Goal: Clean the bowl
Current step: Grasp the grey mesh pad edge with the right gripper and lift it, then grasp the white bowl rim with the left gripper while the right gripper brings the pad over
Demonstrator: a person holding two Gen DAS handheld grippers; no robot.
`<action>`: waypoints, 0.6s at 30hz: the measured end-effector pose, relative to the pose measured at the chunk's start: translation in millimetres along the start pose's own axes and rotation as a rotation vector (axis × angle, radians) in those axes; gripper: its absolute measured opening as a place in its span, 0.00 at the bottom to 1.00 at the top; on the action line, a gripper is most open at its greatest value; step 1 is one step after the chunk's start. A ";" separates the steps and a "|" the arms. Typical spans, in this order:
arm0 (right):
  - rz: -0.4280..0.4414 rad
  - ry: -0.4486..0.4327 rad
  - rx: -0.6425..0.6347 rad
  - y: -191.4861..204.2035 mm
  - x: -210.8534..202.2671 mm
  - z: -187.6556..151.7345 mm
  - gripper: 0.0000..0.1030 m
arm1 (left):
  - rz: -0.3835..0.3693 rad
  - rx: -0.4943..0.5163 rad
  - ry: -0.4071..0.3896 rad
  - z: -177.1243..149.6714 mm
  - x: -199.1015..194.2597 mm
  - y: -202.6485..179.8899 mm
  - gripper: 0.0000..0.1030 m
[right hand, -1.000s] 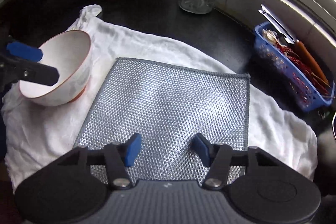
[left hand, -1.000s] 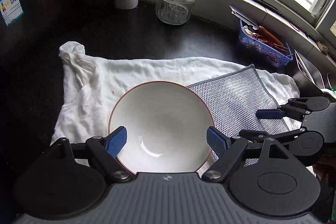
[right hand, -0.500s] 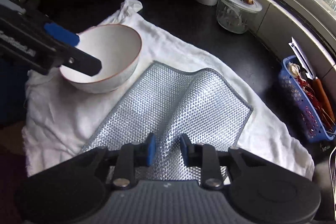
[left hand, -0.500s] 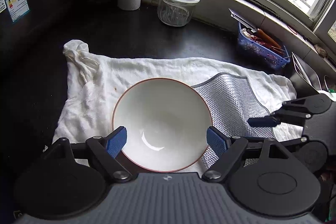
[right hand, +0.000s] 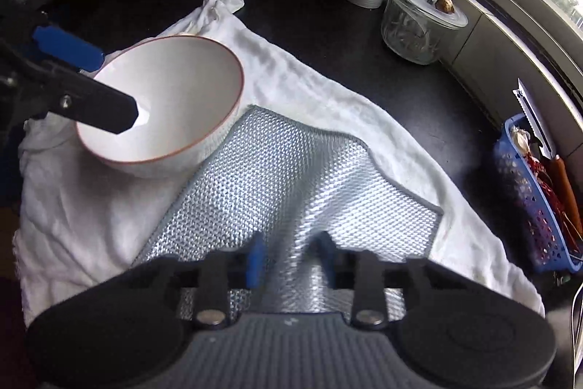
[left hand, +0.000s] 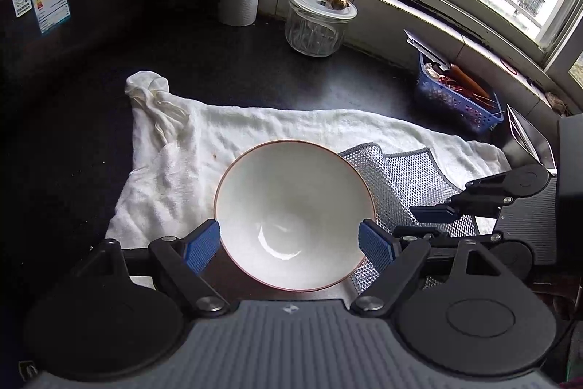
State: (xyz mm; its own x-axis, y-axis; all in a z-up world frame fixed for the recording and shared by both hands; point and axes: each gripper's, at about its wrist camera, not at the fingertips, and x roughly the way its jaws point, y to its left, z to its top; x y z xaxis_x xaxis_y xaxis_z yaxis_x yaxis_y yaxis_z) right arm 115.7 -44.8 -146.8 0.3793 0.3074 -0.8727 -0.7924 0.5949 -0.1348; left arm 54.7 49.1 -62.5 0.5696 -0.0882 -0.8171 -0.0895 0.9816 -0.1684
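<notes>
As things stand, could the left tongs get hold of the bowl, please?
Probably yes. The left tongs are open, their fingers either side of the bowl, nothing between. The right tongs are off to the side, shut on the mesh cloth.

The left gripper [left hand: 289,245] is covering the near rim of the bowl [left hand: 291,192]. In the right wrist view, motion blur is smearing the right gripper [right hand: 291,259] fingers, and the mesh cloth [right hand: 291,192] is vanishing behind its body. The blue basket [right hand: 539,206] is running off the frame's edge.
</notes>
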 end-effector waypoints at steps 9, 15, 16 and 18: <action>-0.043 -0.130 0.049 -12.2 -43.7 0.9 0.06 | -0.004 -0.047 -0.011 0.5 -8.2 16.1 0.81; -0.047 -0.174 0.099 -22.6 -59.8 -7.3 0.04 | 0.010 -0.079 0.007 1.7 6.7 35.4 0.81; -0.047 -0.191 0.103 -20.8 -64.2 -8.4 0.04 | 0.008 -0.088 0.012 2.9 10.9 38.5 0.77; -0.038 -0.214 0.115 -18.6 -70.1 -9.1 0.04 | 0.002 -0.105 0.026 4.2 19.8 44.3 0.69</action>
State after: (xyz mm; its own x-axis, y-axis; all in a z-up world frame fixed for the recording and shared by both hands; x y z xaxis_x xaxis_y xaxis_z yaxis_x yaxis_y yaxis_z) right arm 99.5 -84.2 -87.4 0.5103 0.4259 -0.7472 -0.7207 0.6858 -0.1013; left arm 65.4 91.5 -83.8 0.5479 -0.0925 -0.8314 -0.1761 0.9589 -0.2227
